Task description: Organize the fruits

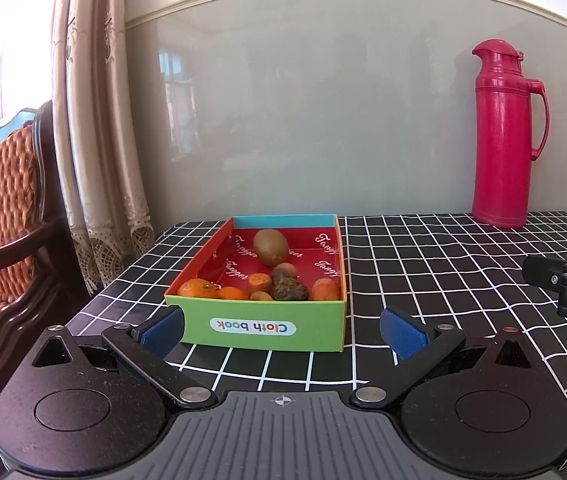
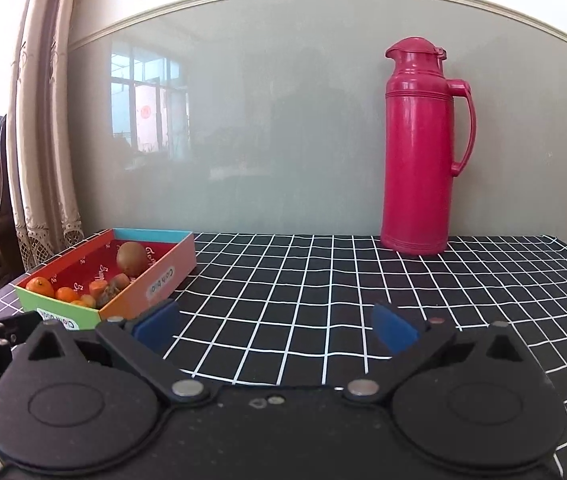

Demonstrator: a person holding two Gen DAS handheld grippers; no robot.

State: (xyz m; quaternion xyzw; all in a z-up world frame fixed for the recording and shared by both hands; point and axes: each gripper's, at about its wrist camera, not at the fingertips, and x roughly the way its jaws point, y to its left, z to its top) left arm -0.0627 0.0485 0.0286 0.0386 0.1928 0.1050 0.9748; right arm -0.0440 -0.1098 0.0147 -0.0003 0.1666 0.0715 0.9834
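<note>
A shallow cardboard box (image 1: 263, 326) with a green front marked "Cloth book" sits on the checked tablecloth. Inside lie a brown kiwi (image 1: 270, 247), a mandarin (image 1: 197, 289), several small orange pieces and a dark shrivelled fruit (image 1: 290, 290). My left gripper (image 1: 283, 330) stands open just in front of the box, its blue pads either side of the front wall, holding nothing. In the right wrist view the box (image 2: 123, 304) is at the left with the kiwi (image 2: 130, 259) inside. My right gripper (image 2: 275, 326) is open over bare cloth, right of the box.
A tall pink thermos jug (image 1: 505, 136) (image 2: 421, 148) stands at the back right against the grey wall. The black-and-white checked cloth (image 2: 323, 292) covers the table. A curtain (image 1: 95, 120) and a wooden chair (image 1: 7, 220) are beyond the left edge.
</note>
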